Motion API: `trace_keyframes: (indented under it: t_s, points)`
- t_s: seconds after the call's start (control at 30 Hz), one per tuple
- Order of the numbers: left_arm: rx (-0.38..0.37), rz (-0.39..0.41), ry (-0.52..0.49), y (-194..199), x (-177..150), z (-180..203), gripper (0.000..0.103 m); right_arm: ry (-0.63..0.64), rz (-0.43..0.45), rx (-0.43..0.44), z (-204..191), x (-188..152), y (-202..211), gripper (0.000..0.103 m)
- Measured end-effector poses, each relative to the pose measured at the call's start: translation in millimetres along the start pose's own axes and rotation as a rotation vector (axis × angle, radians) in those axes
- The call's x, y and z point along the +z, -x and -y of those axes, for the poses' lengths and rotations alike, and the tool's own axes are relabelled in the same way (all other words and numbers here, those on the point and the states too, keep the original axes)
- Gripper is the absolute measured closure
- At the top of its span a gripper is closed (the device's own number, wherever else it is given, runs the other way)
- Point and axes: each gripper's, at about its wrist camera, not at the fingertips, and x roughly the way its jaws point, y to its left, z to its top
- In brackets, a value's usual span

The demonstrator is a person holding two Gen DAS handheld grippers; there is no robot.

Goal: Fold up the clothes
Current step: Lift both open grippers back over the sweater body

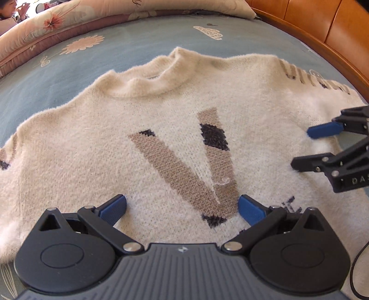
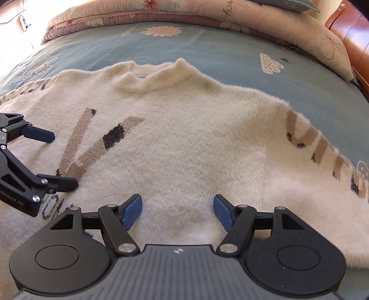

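Cream sweater (image 1: 161,143) w/ tan V motif lies flat, front up, on the bed (image 1: 115,53), collar toward the folded quilt (image 1: 69,20) at the far edge, wooden headboard (image 1: 322,27) along the right. Left gripper (image 1: 182,207) tilts steeply down over the lower chest, fingers (image 1: 114,208) spread, nothing between them but knit beneath. Right gripper (image 2: 177,212) pitched down alike beside it, over the plain part nr the striped sleeve (image 2: 322,147), fingers (image 2: 131,211) apart, pinching nothing.

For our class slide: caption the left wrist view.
Open left gripper above fluffy cream knitted sweater spread on blue floral bedsheet; right gripper open.
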Motion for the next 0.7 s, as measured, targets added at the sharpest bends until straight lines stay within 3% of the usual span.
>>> trace_keyframes:
  t_s: [0.17, 0.3, 0.57, 0.7]
  points:
    - [0.015, -0.057, 0.011, -2.3, 5.3, 3.1, 0.000, -0.082, -0.075, 0.007, 0.7, -22.8, 17.2, 0.023]
    - [0.003, -0.061, 0.069, -9.0, 2.7, -2.3, 0.000, -0.073, -0.064, -0.012, -7.8, -28.2, 16.3, 0.018]
    - [0.025, -0.050, 0.077, -10.5, 2.0, 0.4, 0.000, -0.041, -0.023, -0.008, -16.8, -59.6, 26.7, 0.001]
    - [0.030, -0.053, 0.082, -11.3, 2.9, 0.5, 0.000, 0.000, -0.024, -0.016, -23.0, -70.1, 32.7, 0.000]
